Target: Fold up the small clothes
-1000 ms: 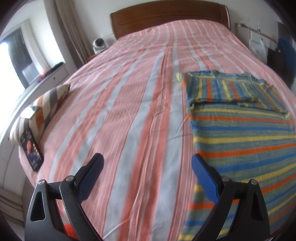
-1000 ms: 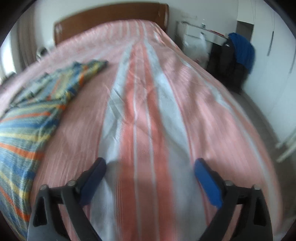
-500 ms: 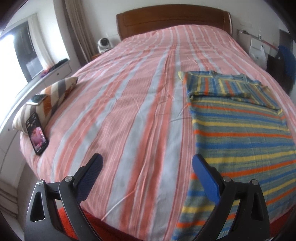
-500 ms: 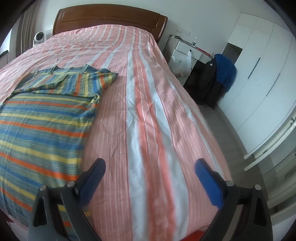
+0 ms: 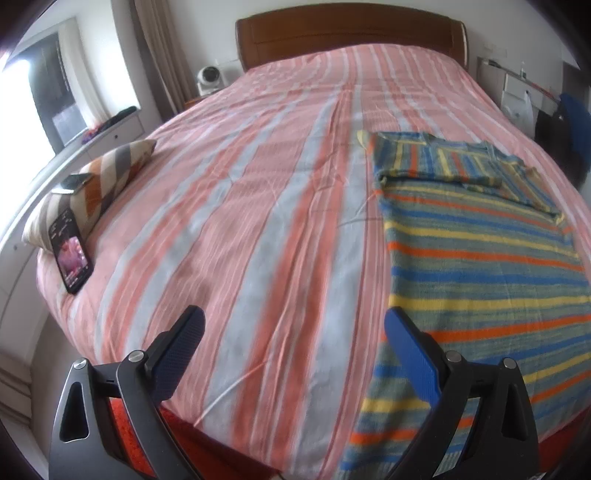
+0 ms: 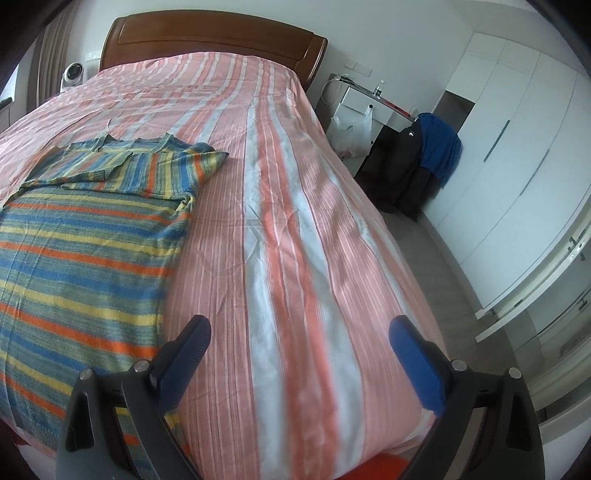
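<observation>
The blue-padded fingers (image 5: 410, 354) of the left gripper (image 5: 293, 332) stand spread wide, nothing between them, above the foot of the bed (image 5: 258, 221). The right gripper (image 6: 299, 343) is likewise spread and empty, its fingers (image 6: 184, 354) parted over the pink striped cover.

The striped shirt (image 5: 472, 258) lies flat on the bed, at 3 o'clock in the left wrist view and at 9 o'clock in the right wrist view (image 6: 81, 251). Its long axis runs from the foot of the bed toward the wooden headboard (image 5: 351, 33) at 12 o'clock, collar end pointing to the headboard, hem near the foot edge. Both sleeves are folded in across the chest.

At 9 o'clock in the left view, a phone (image 5: 70, 254) leans against a striped cushion (image 5: 96, 184).
</observation>
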Tool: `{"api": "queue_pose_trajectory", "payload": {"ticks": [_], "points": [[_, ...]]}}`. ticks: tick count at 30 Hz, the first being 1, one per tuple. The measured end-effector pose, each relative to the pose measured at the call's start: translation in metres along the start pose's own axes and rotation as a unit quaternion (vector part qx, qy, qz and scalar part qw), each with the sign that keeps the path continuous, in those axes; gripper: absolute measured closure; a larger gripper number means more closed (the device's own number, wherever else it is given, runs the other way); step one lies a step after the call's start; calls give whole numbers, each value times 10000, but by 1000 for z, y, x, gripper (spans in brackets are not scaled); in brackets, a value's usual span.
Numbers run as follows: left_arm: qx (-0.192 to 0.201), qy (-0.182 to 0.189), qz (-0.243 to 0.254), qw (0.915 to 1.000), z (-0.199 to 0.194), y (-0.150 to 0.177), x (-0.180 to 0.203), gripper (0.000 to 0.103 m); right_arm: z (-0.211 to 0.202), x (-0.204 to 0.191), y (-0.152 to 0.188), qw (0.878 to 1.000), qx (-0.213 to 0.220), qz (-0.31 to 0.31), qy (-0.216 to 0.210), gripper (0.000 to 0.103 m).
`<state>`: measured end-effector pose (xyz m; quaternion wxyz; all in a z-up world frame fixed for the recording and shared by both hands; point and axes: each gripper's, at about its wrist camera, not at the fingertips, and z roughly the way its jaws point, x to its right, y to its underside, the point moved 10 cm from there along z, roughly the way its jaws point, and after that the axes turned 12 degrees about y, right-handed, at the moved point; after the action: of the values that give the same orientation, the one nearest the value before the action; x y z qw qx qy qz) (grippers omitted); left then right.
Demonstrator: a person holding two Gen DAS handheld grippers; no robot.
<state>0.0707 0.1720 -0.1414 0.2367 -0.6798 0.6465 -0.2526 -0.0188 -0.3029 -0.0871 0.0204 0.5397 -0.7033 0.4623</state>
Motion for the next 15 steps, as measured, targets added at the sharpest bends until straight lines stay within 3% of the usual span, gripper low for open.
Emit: {"api": "queue_pose_trajectory", "payload": {"ticks": [15], "points": [[-55, -34, -5, 10000, 3, 9, 3, 5, -3, -7, 1, 9999, 10, -101, 1, 7]]}}
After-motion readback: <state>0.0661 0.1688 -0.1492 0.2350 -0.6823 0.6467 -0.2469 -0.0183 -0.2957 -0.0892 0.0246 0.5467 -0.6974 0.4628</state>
